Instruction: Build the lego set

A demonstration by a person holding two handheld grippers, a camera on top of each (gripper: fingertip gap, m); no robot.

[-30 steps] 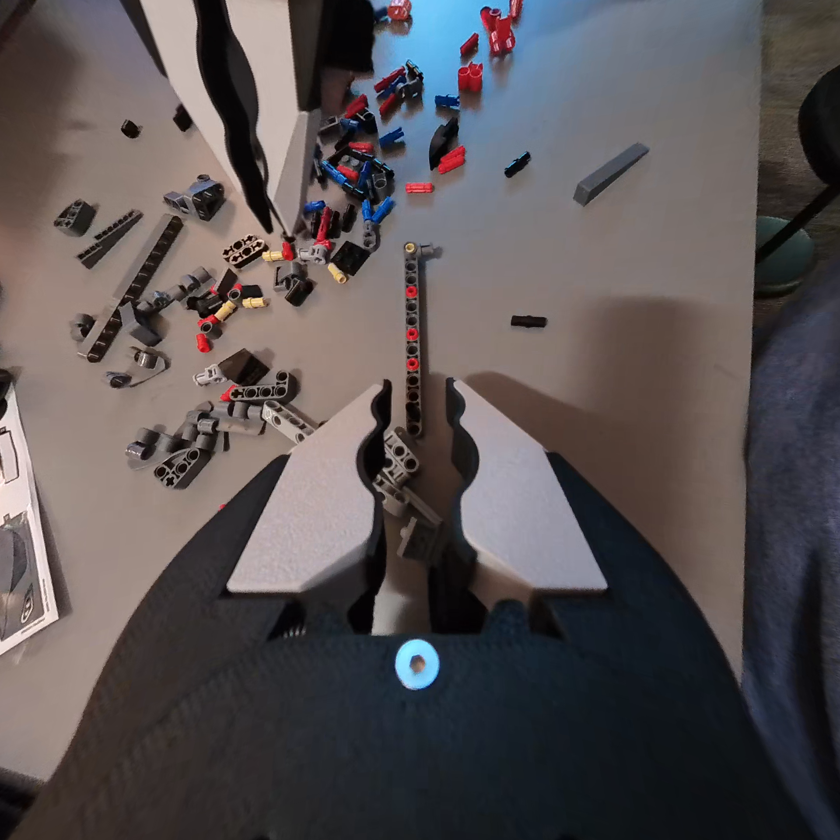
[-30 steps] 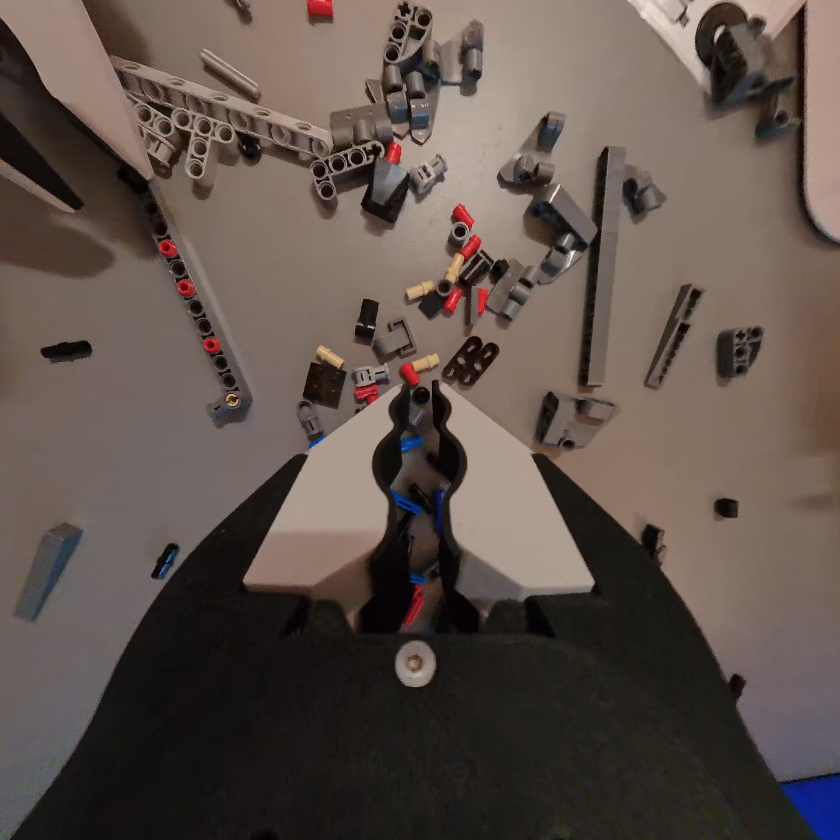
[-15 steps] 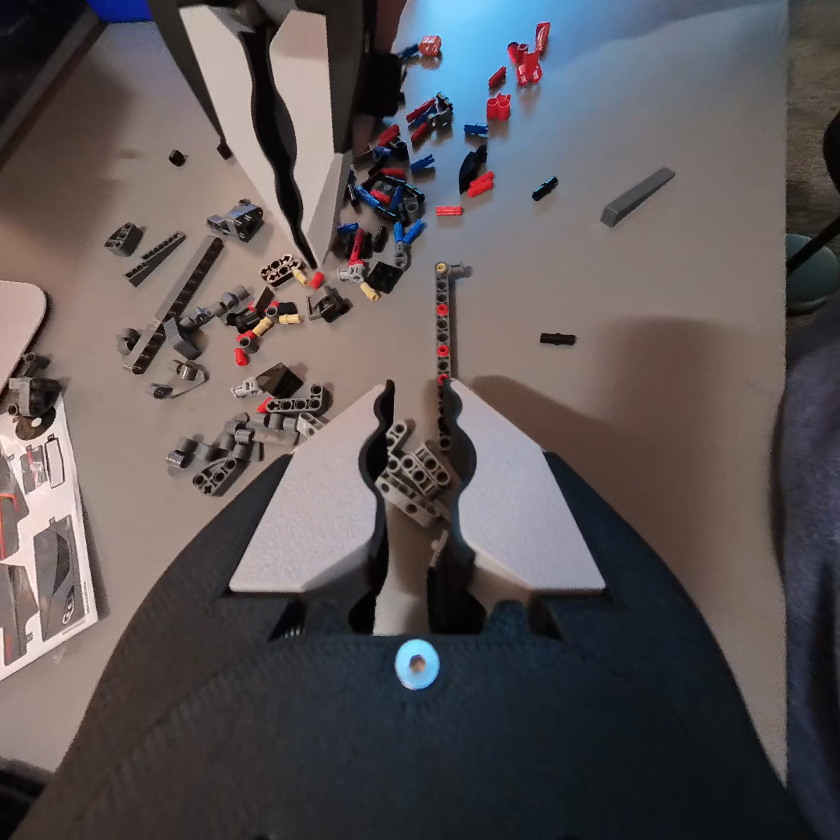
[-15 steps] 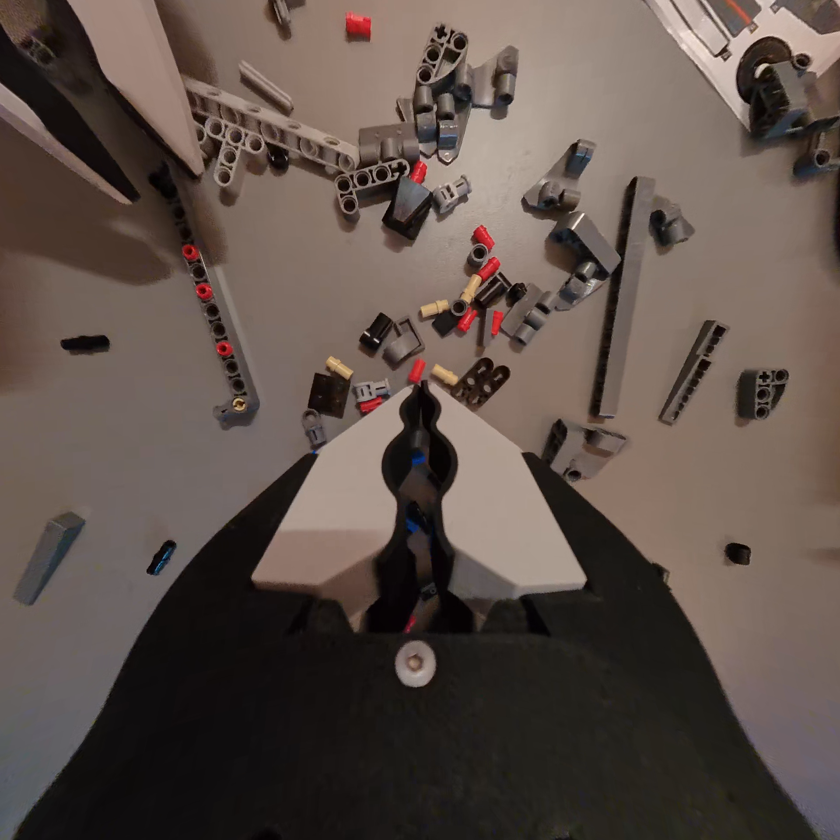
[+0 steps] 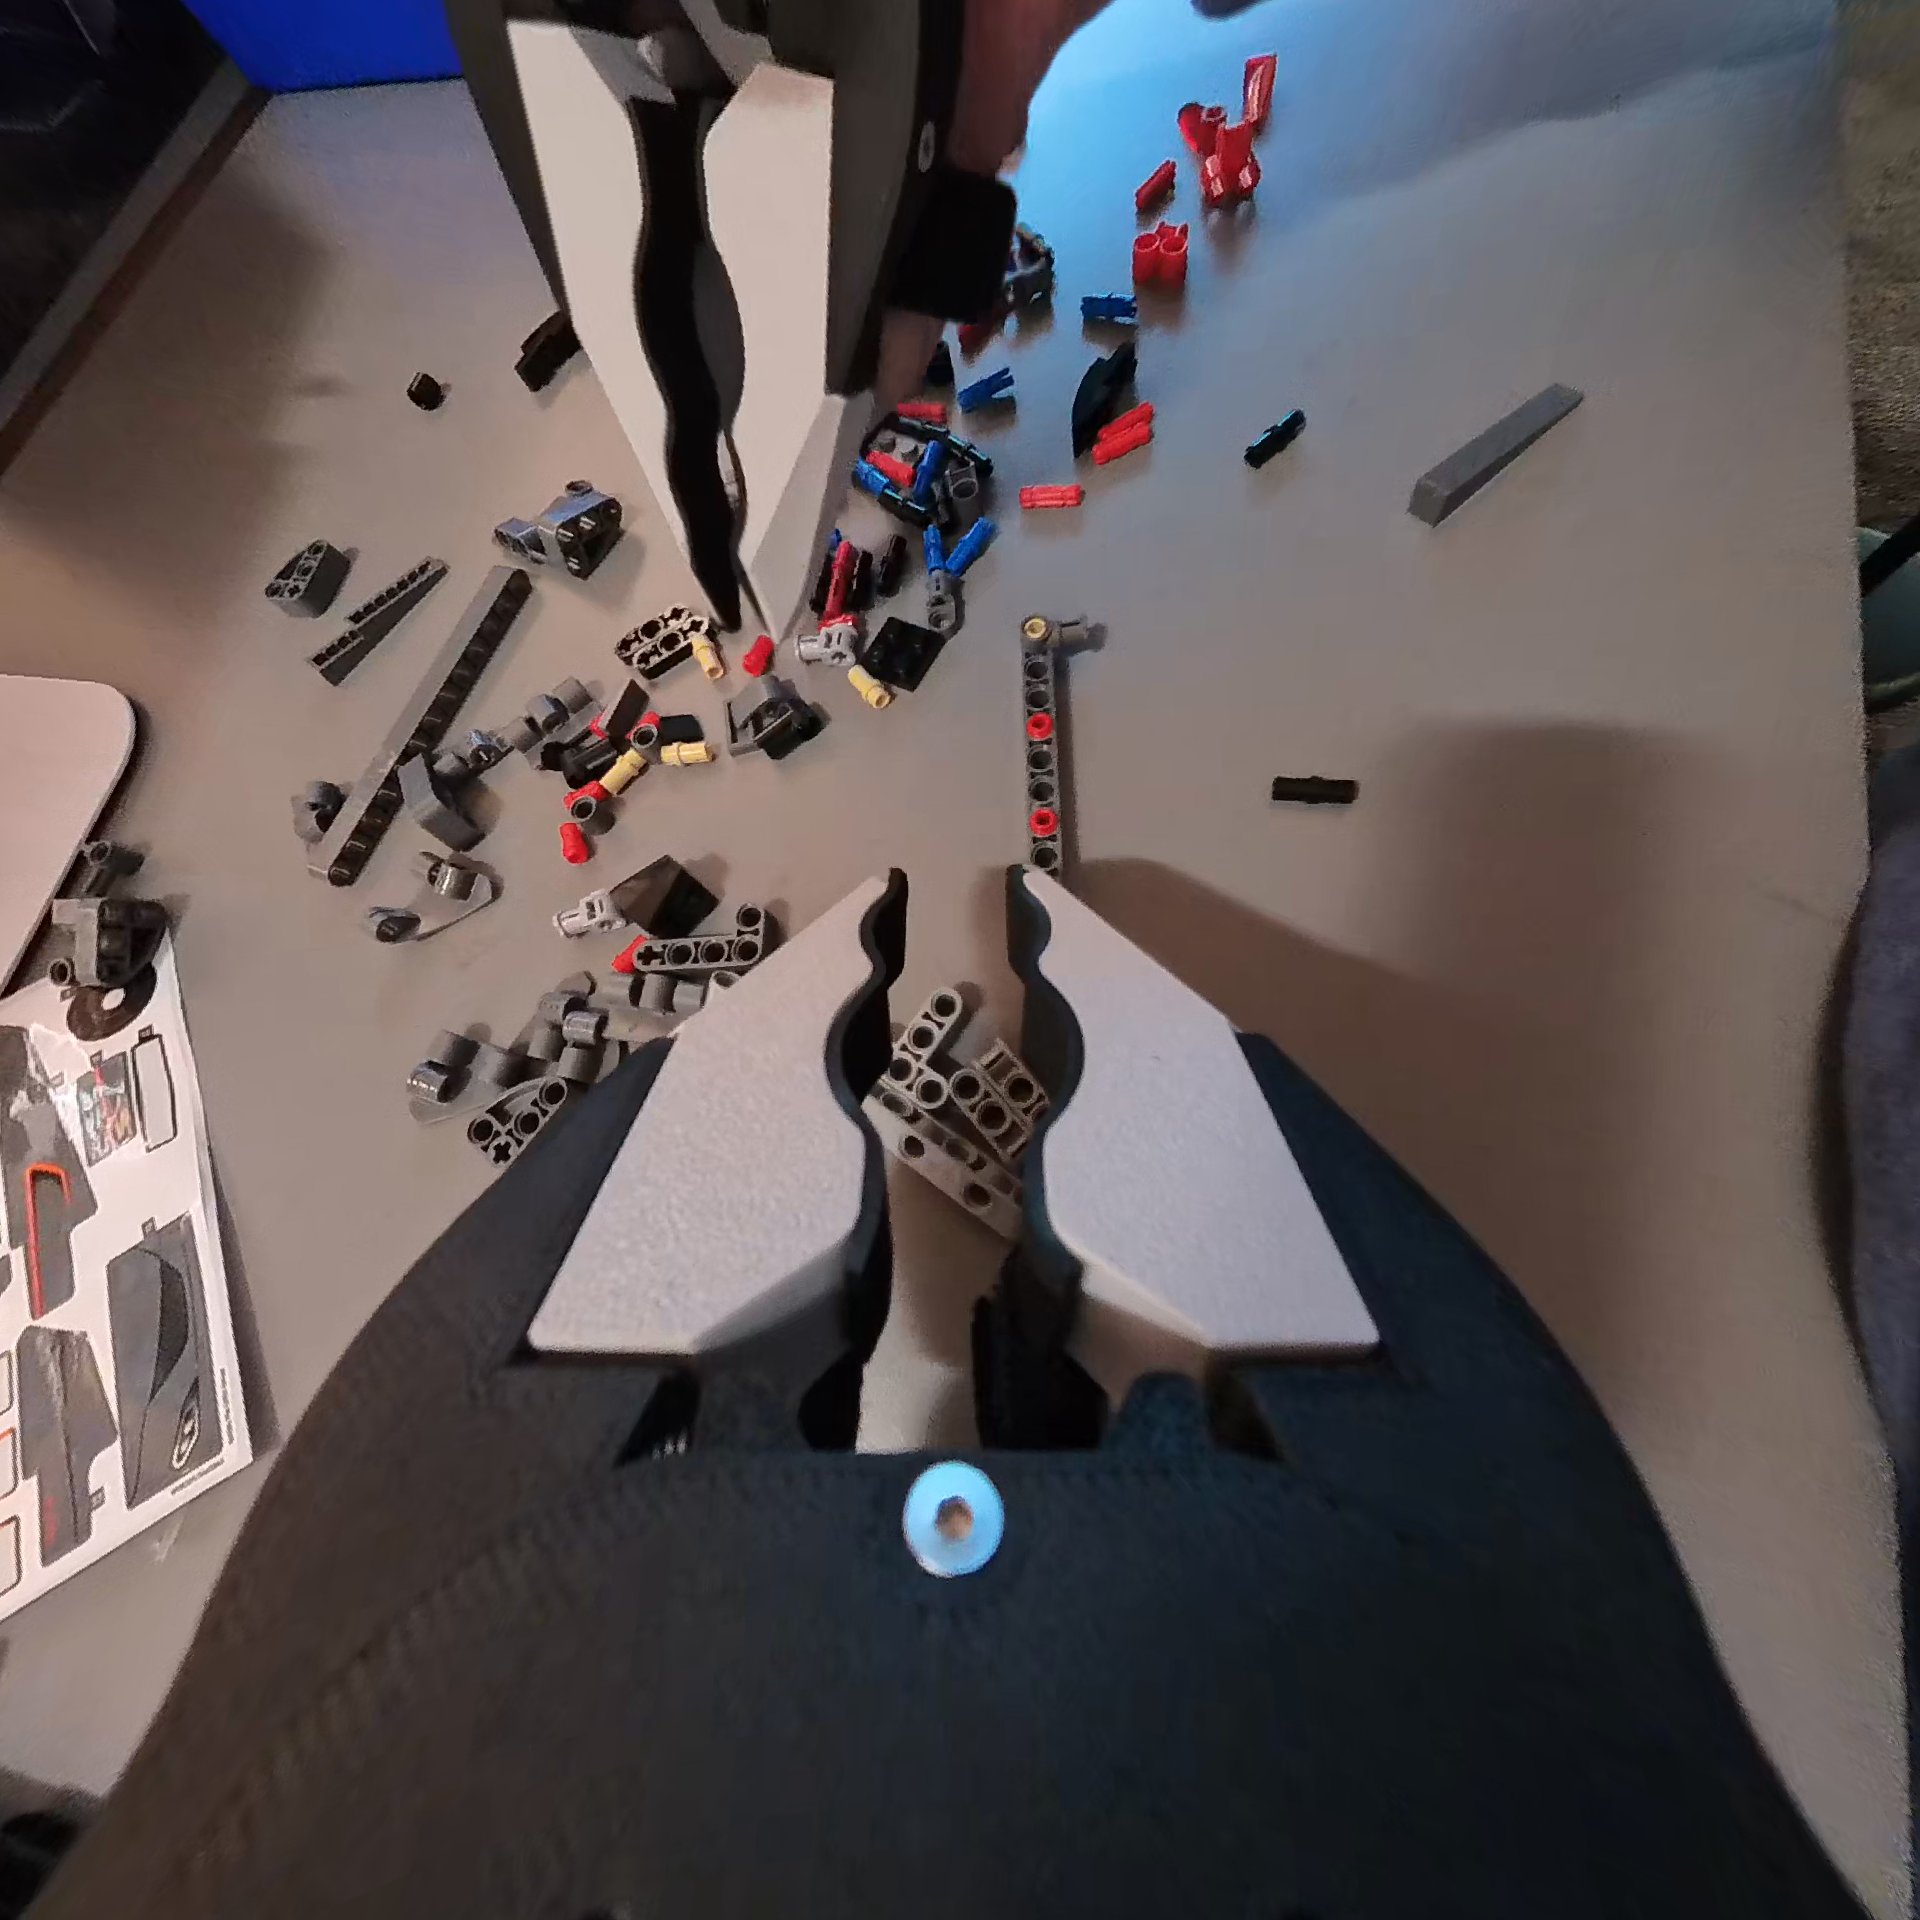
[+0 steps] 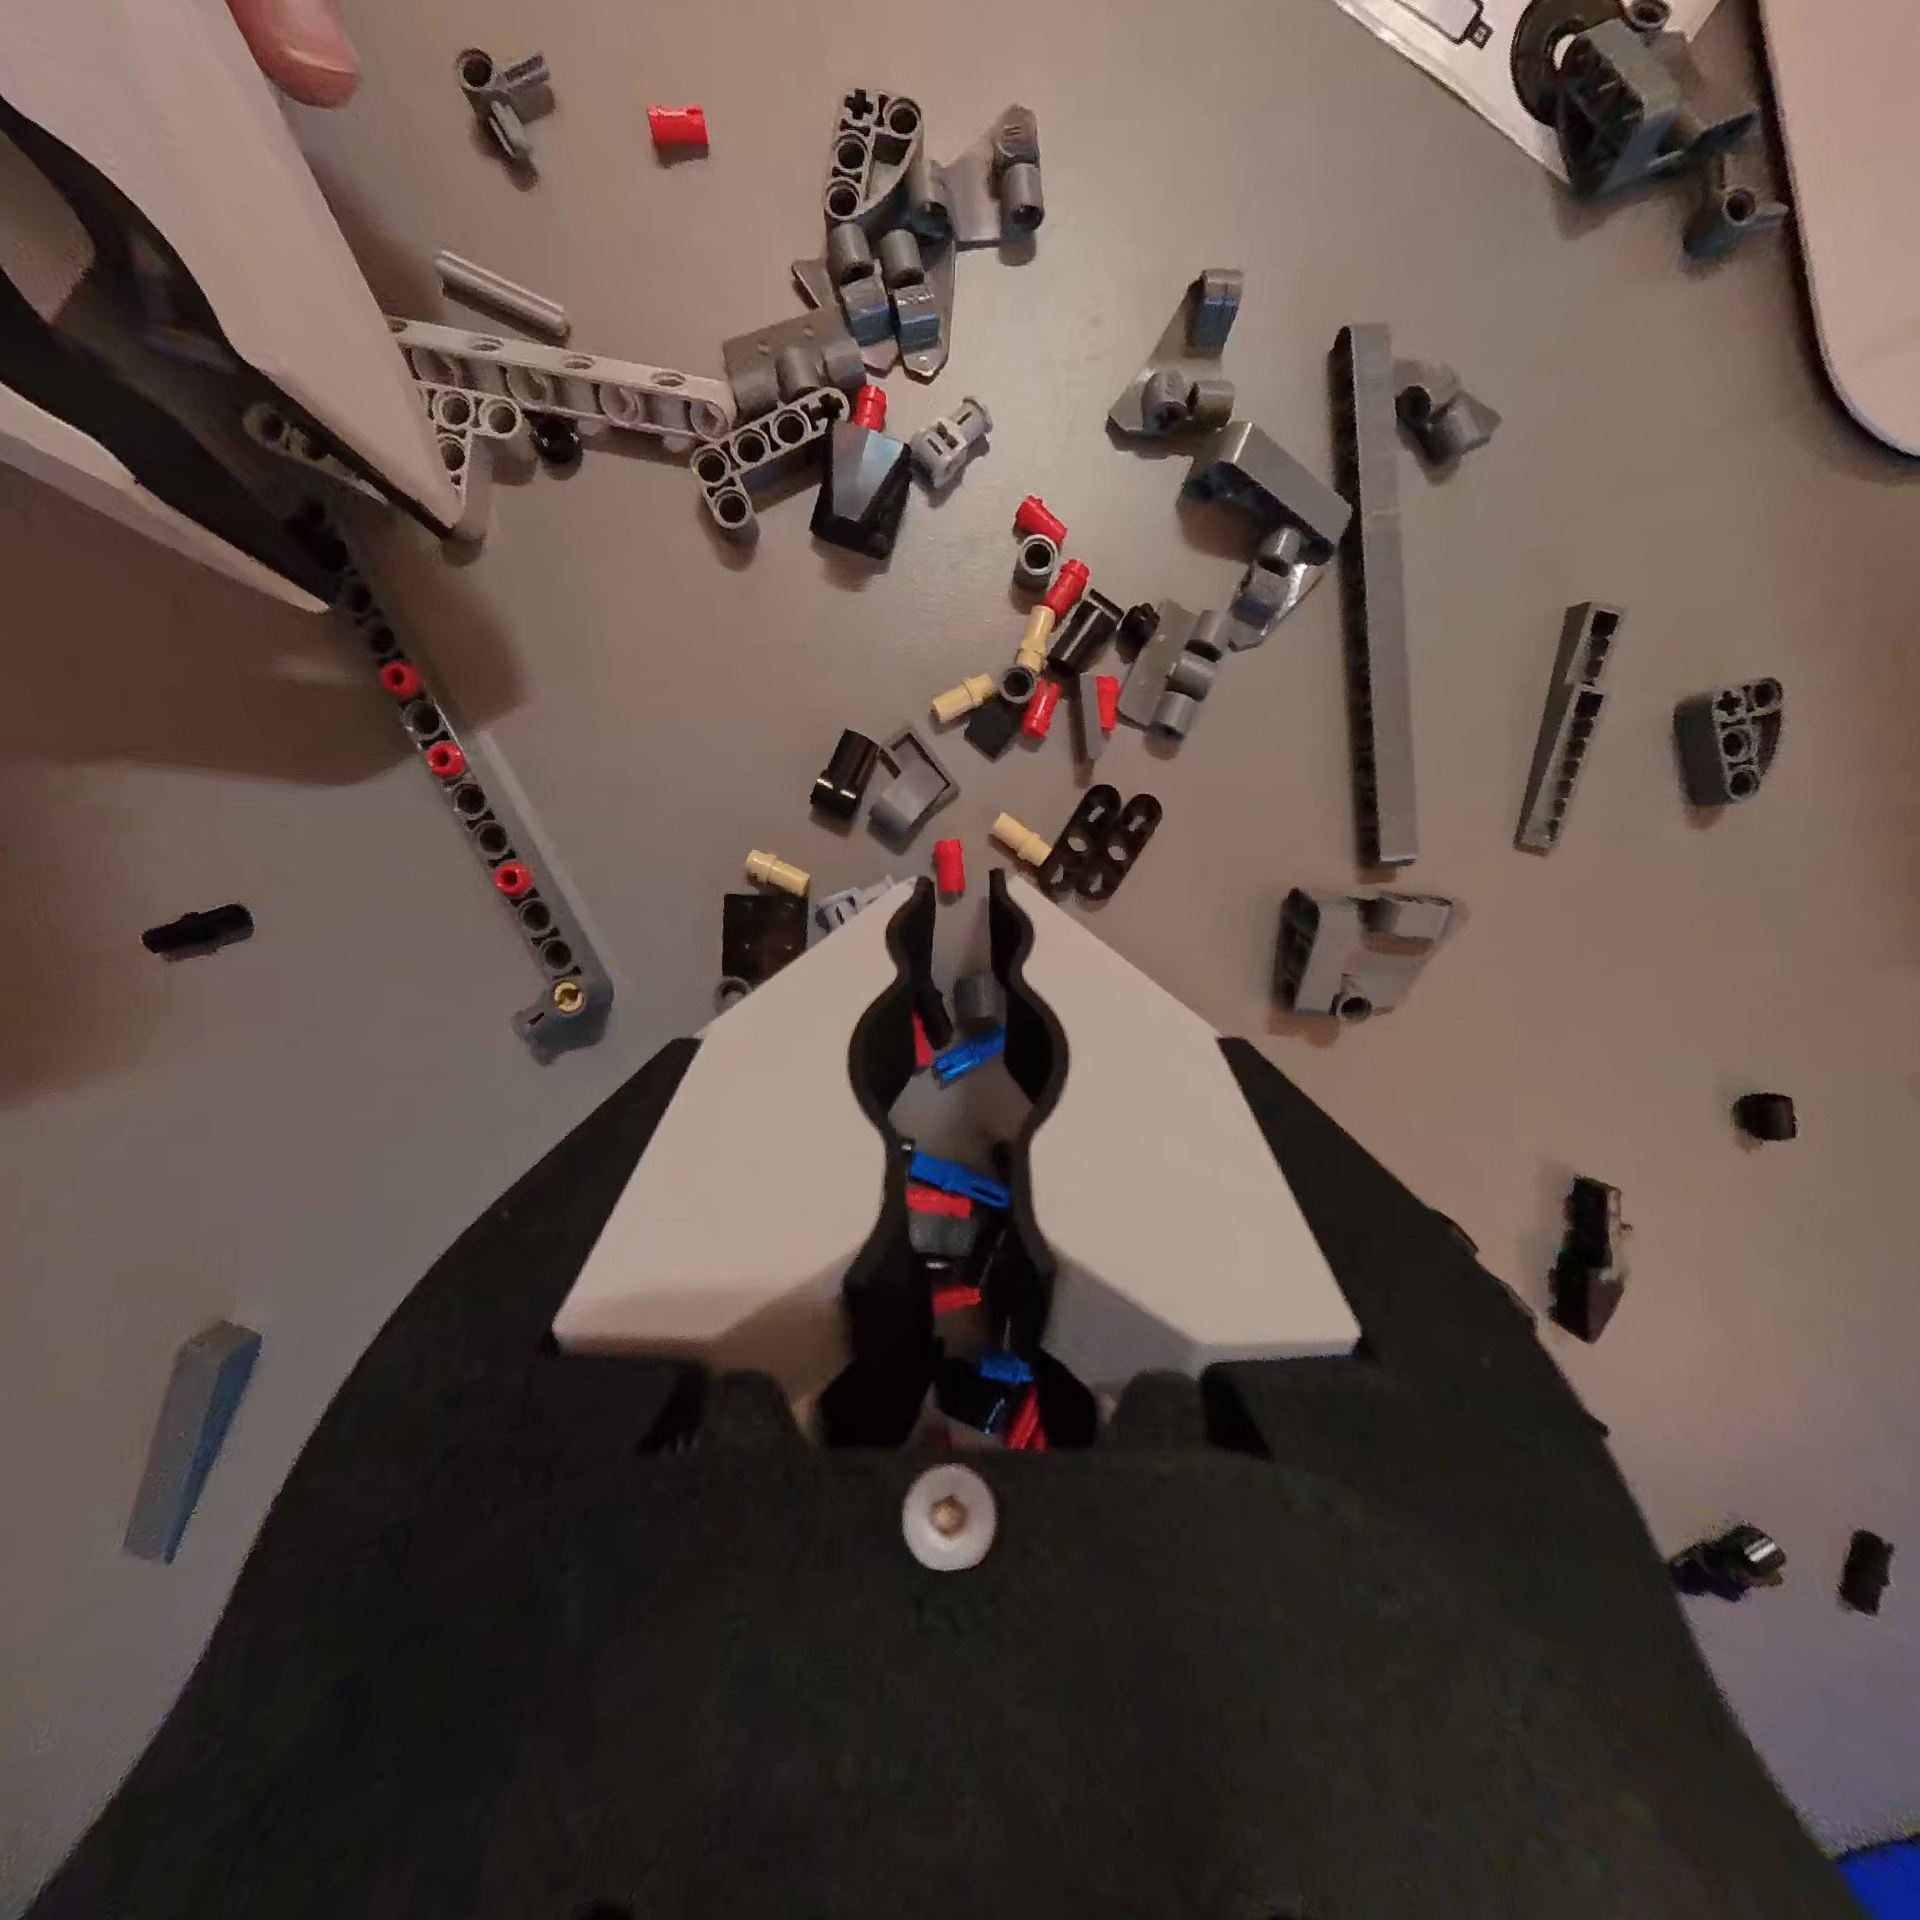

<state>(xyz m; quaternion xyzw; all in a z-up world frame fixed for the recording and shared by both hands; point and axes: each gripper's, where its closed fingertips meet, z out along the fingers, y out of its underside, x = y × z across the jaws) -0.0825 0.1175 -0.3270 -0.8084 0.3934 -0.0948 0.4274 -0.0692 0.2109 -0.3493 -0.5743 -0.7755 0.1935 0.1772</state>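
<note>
Dark-grey long beam (image 5: 1040, 743) w/ red pins lies mid-tabletop, probably the build's base, kept clear of the loose pile so pins can go in. Left gripper (image 5: 954, 885) hovers just past its near end, fingers part open, nothing held; light-grey beams (image 5: 961, 1091) lie under it. Right gripper (image 6: 956, 883) sits over a red pin (image 6: 948, 864), fingers narrowly apart, empty, likely lining up a pick. Tan pin (image 6: 1019, 837) + black connector (image 6: 1103, 842) crowd that pin. Instruction sheet (image 5: 94, 1278) at left edge.

Grey matte table (image 5: 1455, 1039) under dim warm light, crossed by soft broad shadows. Cool bluish glare on its far end (image 5: 1403, 125). Blue surface (image 5: 312, 42) beyond the far left corner; dark floor (image 5: 62, 177) beside it.
</note>
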